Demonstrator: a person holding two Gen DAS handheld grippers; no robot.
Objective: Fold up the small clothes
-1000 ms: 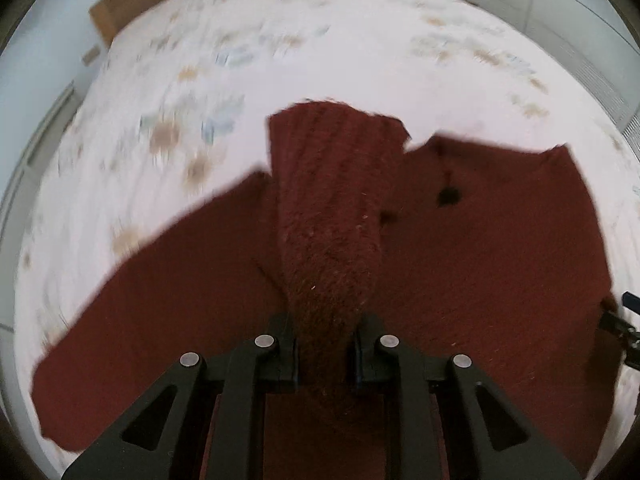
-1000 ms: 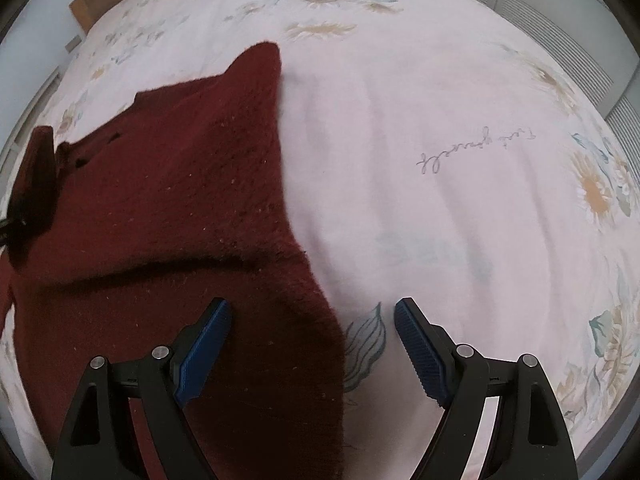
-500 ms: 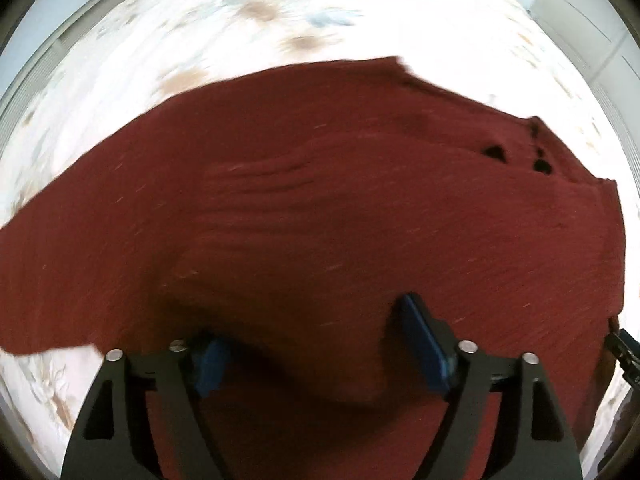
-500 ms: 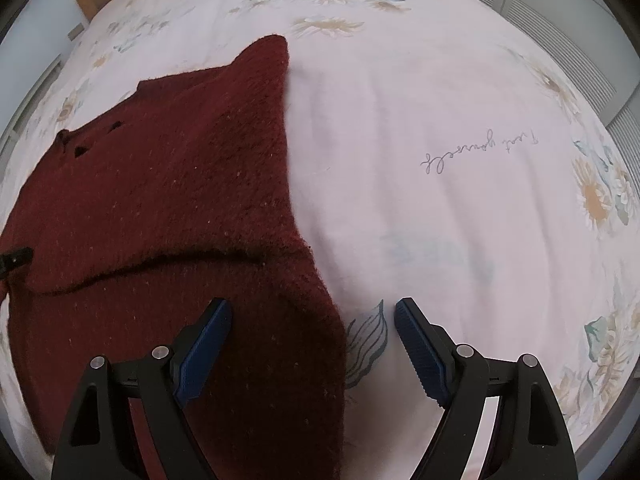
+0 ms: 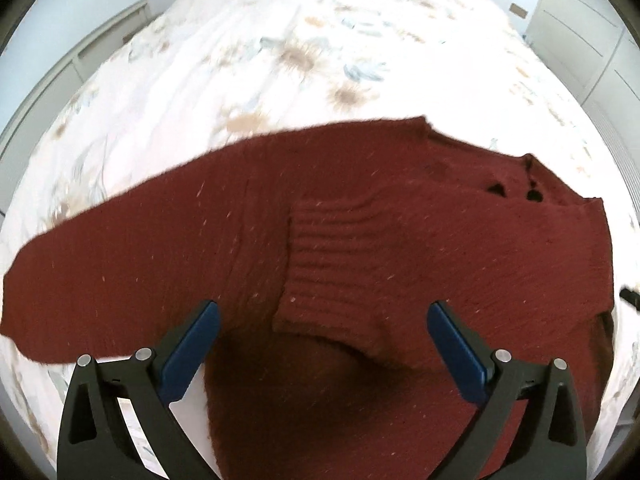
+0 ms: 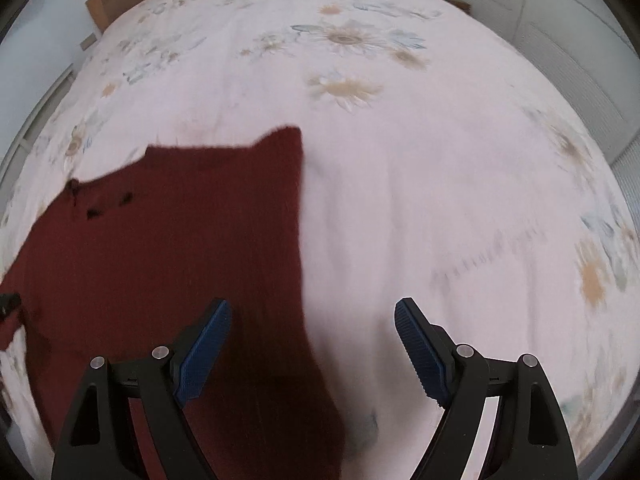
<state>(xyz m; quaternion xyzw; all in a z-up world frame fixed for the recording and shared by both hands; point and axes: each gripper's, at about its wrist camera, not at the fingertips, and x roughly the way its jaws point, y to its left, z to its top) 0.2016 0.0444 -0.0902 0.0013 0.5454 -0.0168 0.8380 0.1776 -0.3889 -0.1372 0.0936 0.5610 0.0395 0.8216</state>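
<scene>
Lying flat, dark red sweater (image 5: 360, 248)

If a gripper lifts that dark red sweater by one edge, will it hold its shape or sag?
The sweater would probably sag: its folded-over ribbed cuff lies limp on the body. The fuzzy knit looks grippy rather than slippery on the bedspread. It seems thick, so probably somewhat heavy for its size.

Nothing readable. Only a smeared line of script on the bedsheet (image 6: 400, 200), right of centre in the right wrist view, too blurred to make out.
</scene>
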